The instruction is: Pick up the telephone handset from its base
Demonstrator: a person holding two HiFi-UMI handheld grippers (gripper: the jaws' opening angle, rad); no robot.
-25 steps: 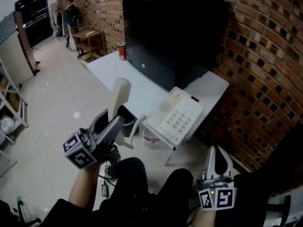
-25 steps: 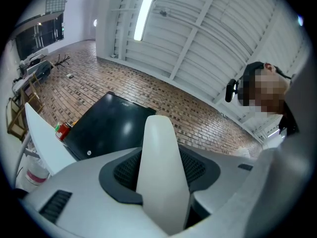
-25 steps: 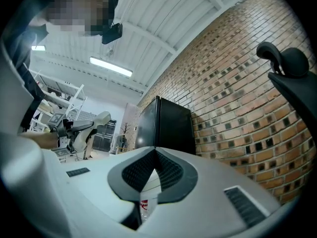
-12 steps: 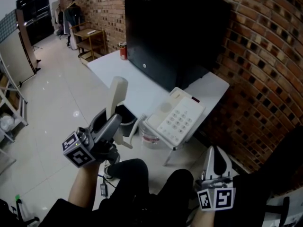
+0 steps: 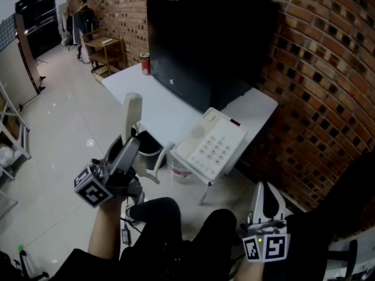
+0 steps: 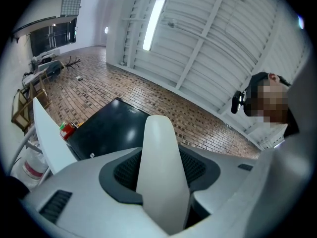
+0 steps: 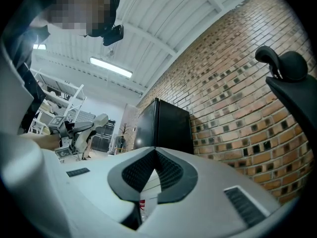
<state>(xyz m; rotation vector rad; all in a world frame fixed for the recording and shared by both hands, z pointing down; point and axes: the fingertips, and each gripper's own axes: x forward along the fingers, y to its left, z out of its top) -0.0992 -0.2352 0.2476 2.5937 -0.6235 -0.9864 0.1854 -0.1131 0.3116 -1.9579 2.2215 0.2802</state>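
The cream telephone handset (image 5: pixel 130 115) stands nearly upright in the air, left of the table and well clear of its base. My left gripper (image 5: pixel 126 149) is shut on its lower end. In the left gripper view the handset (image 6: pixel 160 172) fills the gap between the jaws. The white telephone base (image 5: pixel 211 145), with its keypad, lies at the near edge of the white table (image 5: pixel 158 104). My right gripper (image 5: pixel 267 199) rests low at the right over the person's lap, pointing toward the brick wall. Its pads meet with nothing between them (image 7: pixel 155 153).
A tall black cabinet (image 5: pixel 211 40) stands on the table against the brick wall (image 5: pixel 316 81). A red can (image 5: pixel 145 63) sits at the table's far end. A white bucket (image 5: pixel 179 170) and a dark bin (image 5: pixel 147 145) are under the table. A wooden shelf (image 5: pixel 106 50) stands further back.
The handset in my left gripper has tipped a little more upright and shifted slightly left in the view. The right gripper has stayed where it was.
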